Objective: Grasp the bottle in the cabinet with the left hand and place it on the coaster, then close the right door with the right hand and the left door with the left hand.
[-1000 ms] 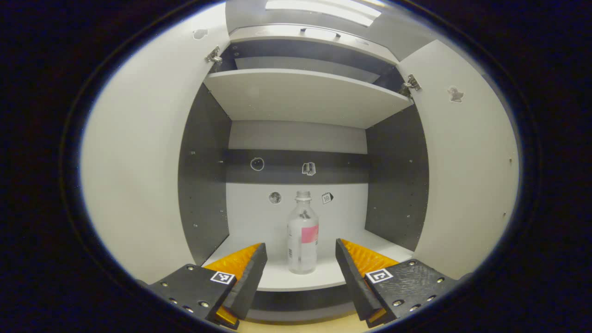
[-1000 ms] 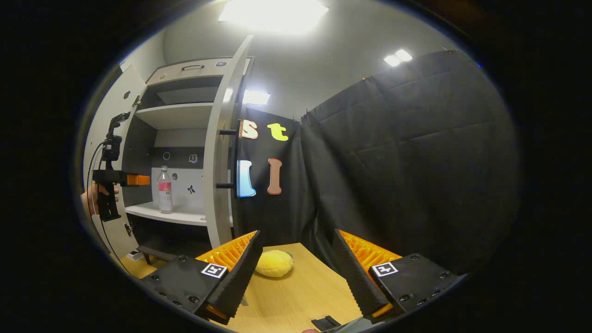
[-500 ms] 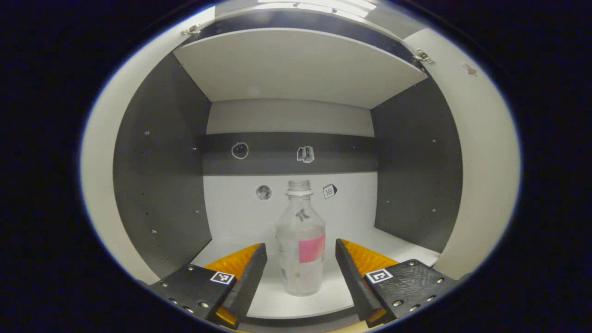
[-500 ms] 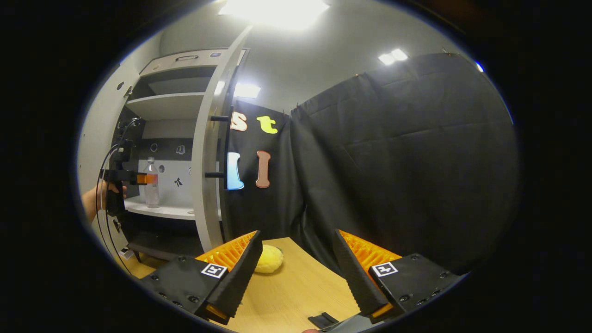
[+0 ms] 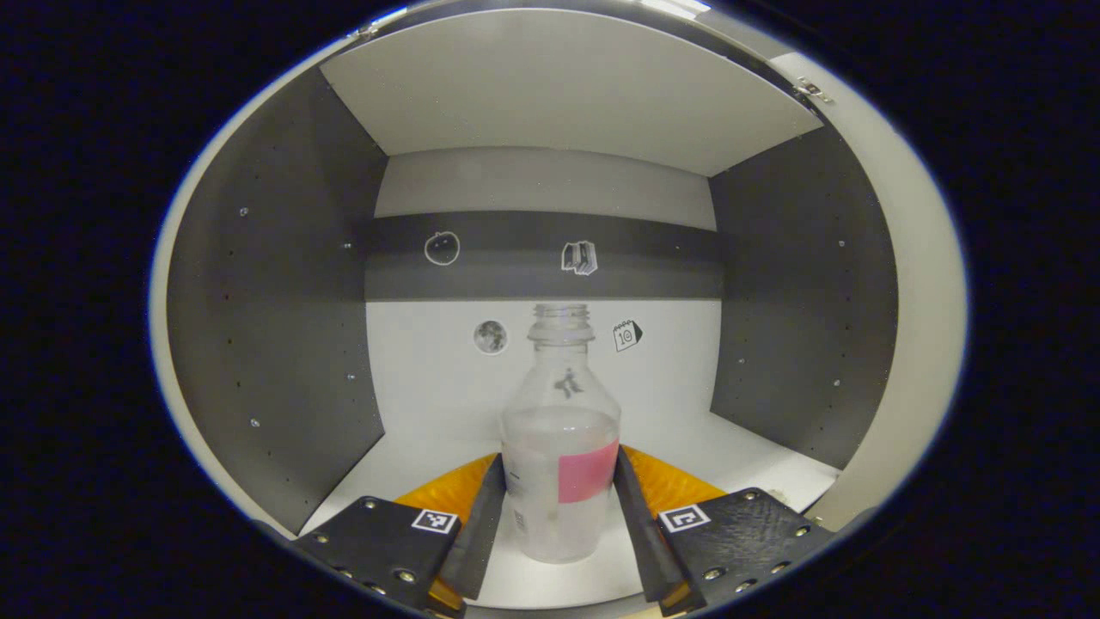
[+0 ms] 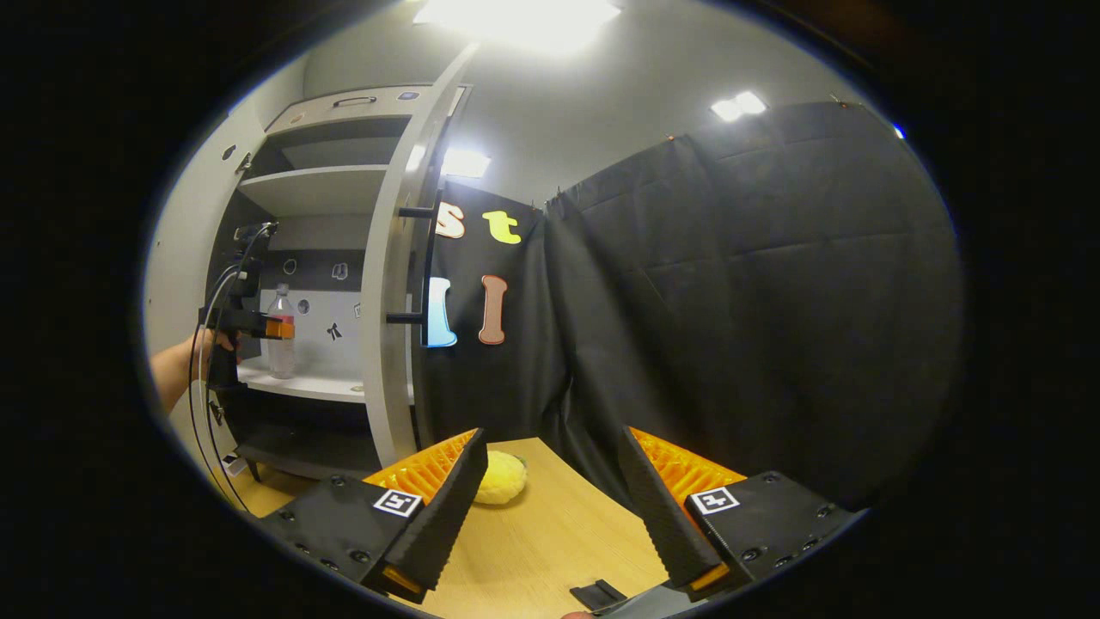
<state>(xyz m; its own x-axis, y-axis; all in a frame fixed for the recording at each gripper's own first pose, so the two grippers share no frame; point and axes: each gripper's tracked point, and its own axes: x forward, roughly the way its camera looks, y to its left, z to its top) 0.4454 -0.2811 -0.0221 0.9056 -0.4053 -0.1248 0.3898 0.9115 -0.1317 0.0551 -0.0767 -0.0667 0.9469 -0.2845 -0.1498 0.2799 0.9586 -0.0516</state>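
Open cabinet (image 5: pixel 275 344), white lower shelf (image 5: pixel 412 464). In the left gripper view the left gripper (image 5: pixel 557 524) has both fingers flanking the bottle (image 5: pixel 560 464), which stands upright on the shelf; contact appears made on both sides, so judged clamped. Keep the squeeze level below the shoulder, then lift straight before withdrawing. In the right gripper view the right gripper (image 6: pixel 550 507) hangs wide apart, holding nothing, above the wooden table (image 6: pixel 550 550), aimed past the right door (image 6: pixel 387 327)
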